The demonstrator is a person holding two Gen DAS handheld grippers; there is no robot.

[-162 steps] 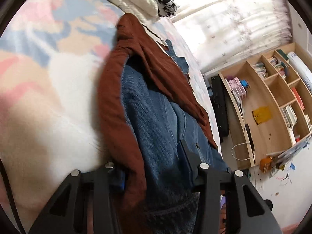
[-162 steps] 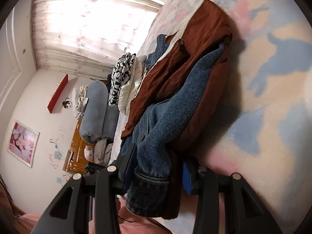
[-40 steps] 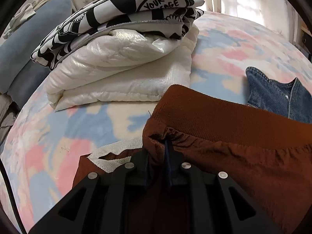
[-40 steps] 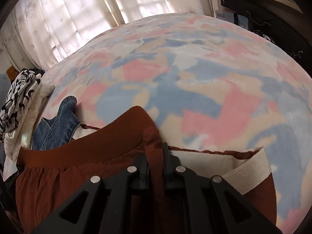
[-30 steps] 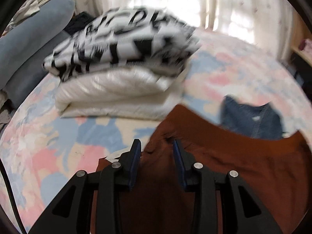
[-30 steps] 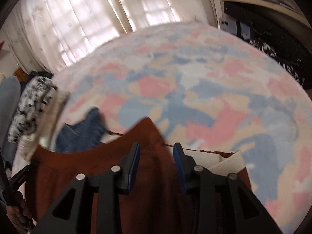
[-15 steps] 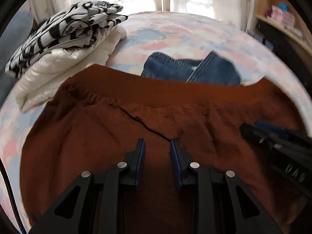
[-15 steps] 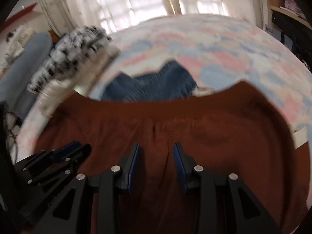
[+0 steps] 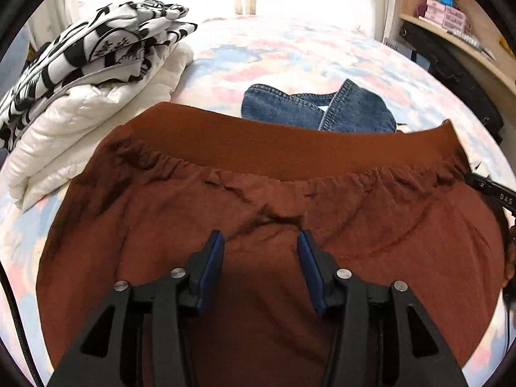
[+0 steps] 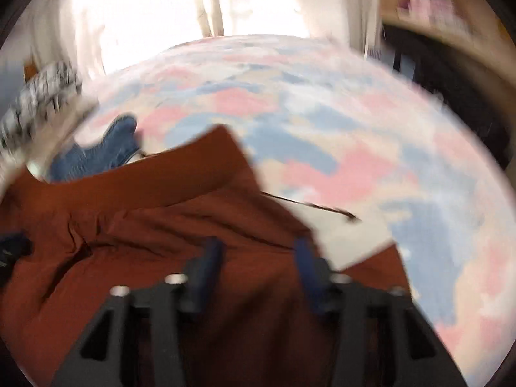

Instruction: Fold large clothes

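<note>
Found left tongs [image 9: 260,245] opening just above the jacket [image 9: 258,190] on the bed [image 9: 290,51], gripping nothing. Saw right tongs [image 10: 258,251] apart too, blurry.

The left gripper [image 9: 259,242] was pointed steeply downward, and its jaws were being opened. The blue pads [image 9: 214,258] were seen well apart, with nothing pressed between them; only the brown garment [image 9: 225,200] was spread below the gap. The right gripper [image 10: 256,248] was likewise tilted downward, and its view was heavily blurred. Its two fingers were nevertheless made out standing apart, with no cloth pinched by them. A black part of the right gripper was caught at the right edge of the left wrist view, and a dark part of the left gripper at the left edge of the right wrist view.
</note>
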